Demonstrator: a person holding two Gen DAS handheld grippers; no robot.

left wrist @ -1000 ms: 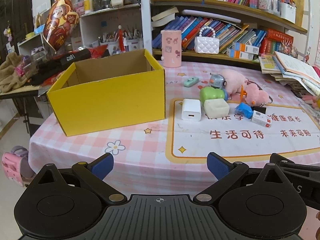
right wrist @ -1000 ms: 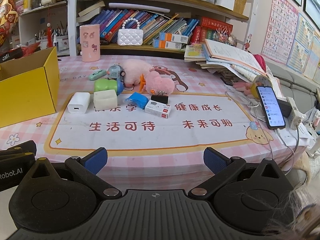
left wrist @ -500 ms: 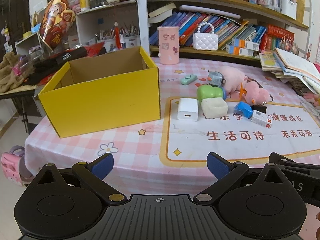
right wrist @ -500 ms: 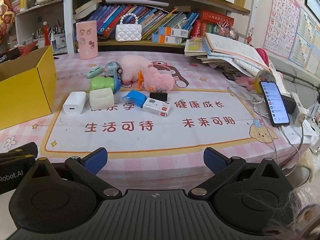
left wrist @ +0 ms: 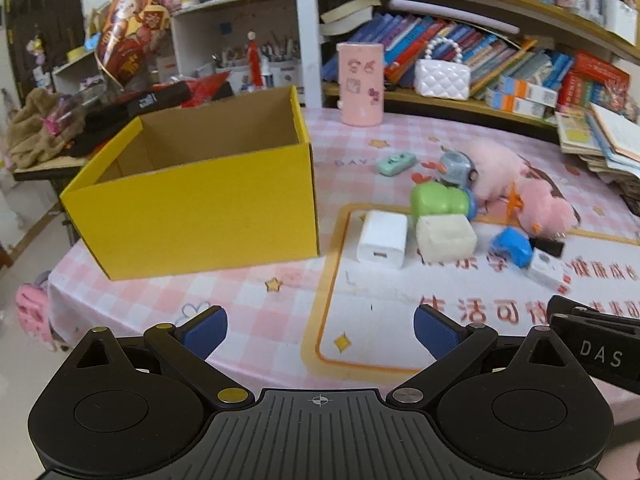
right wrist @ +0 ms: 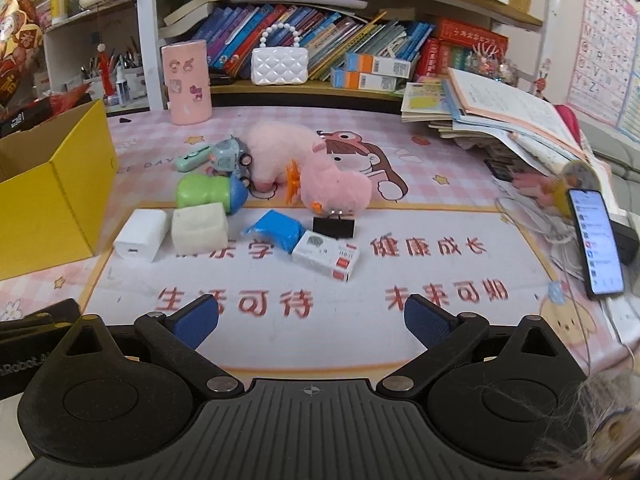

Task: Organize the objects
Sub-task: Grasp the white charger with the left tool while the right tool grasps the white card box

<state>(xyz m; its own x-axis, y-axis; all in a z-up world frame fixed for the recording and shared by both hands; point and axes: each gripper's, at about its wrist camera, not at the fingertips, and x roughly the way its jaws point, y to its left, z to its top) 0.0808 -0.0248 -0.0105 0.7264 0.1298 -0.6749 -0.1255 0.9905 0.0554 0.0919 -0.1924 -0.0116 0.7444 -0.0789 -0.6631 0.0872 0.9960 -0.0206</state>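
Both grippers nearer the table, left gripper (left wrist: 320, 326) fingers released, right gripper (right wrist: 311, 318) fingers released, empty.

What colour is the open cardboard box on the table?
The box is yellow outside and plain brown inside, clearest in the left wrist view.

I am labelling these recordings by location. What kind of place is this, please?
Probably a child's study or play corner at home: crowded bookshelves, a wall alphabet chart, and a pink plush toy on the cartoon tablecloth.
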